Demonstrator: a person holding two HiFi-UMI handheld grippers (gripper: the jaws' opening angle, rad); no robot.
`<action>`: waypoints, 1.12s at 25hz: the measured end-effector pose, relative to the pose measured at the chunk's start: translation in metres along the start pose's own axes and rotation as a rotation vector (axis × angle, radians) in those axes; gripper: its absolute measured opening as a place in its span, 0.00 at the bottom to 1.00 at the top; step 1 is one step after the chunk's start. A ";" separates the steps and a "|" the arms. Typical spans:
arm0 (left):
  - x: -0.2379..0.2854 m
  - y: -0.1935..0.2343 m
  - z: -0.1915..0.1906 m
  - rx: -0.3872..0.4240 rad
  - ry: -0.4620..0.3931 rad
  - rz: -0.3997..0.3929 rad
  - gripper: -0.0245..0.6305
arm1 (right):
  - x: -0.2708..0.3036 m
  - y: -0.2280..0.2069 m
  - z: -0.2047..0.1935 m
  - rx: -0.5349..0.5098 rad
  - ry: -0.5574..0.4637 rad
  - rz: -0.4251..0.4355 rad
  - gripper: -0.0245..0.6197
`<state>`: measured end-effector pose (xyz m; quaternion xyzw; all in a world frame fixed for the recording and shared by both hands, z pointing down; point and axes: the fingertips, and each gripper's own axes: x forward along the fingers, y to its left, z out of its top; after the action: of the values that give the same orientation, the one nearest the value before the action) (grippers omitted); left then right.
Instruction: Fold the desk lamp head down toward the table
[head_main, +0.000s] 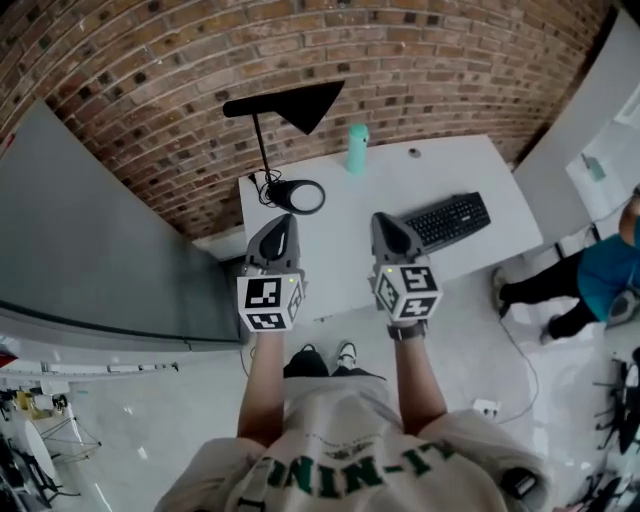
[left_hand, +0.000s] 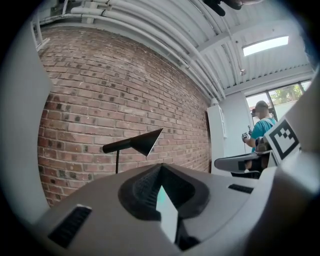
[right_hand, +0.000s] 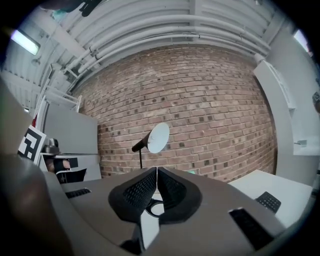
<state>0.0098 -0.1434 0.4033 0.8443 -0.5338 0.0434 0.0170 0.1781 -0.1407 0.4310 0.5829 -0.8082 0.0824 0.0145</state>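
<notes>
A black desk lamp stands at the far left corner of the white table (head_main: 450, 165), on a ring base (head_main: 305, 196). Its cone head (head_main: 300, 103) is raised on a thin stem and points sideways. In the left gripper view the lamp head (left_hand: 137, 142) shows ahead against the brick wall. In the right gripper view the lamp head (right_hand: 157, 138) faces me, white inside. My left gripper (head_main: 283, 222) and right gripper (head_main: 385, 220) hover side by side over the table's near part, both shut and holding nothing, well short of the lamp. The jaw tips of the left gripper (left_hand: 161, 167) and the right gripper (right_hand: 156, 170) meet.
A black keyboard (head_main: 447, 219) lies on the right of the table and a teal bottle (head_main: 357, 148) stands at its back edge. A brick wall runs behind. A grey partition (head_main: 90, 240) borders the left. A person in a teal top (head_main: 605, 265) is at the right.
</notes>
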 end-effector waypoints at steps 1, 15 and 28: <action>0.003 0.003 0.000 -0.002 0.003 0.006 0.03 | 0.008 0.001 0.001 -0.003 0.005 0.015 0.05; 0.079 0.049 0.007 -0.013 -0.016 -0.061 0.03 | 0.112 0.013 0.055 -0.049 -0.022 0.181 0.05; 0.117 0.079 0.018 0.000 -0.039 -0.074 0.03 | 0.164 0.039 0.075 -0.012 -0.053 0.291 0.10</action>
<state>-0.0107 -0.2841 0.3945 0.8642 -0.5024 0.0262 0.0080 0.0945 -0.2937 0.3720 0.4616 -0.8847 0.0634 -0.0153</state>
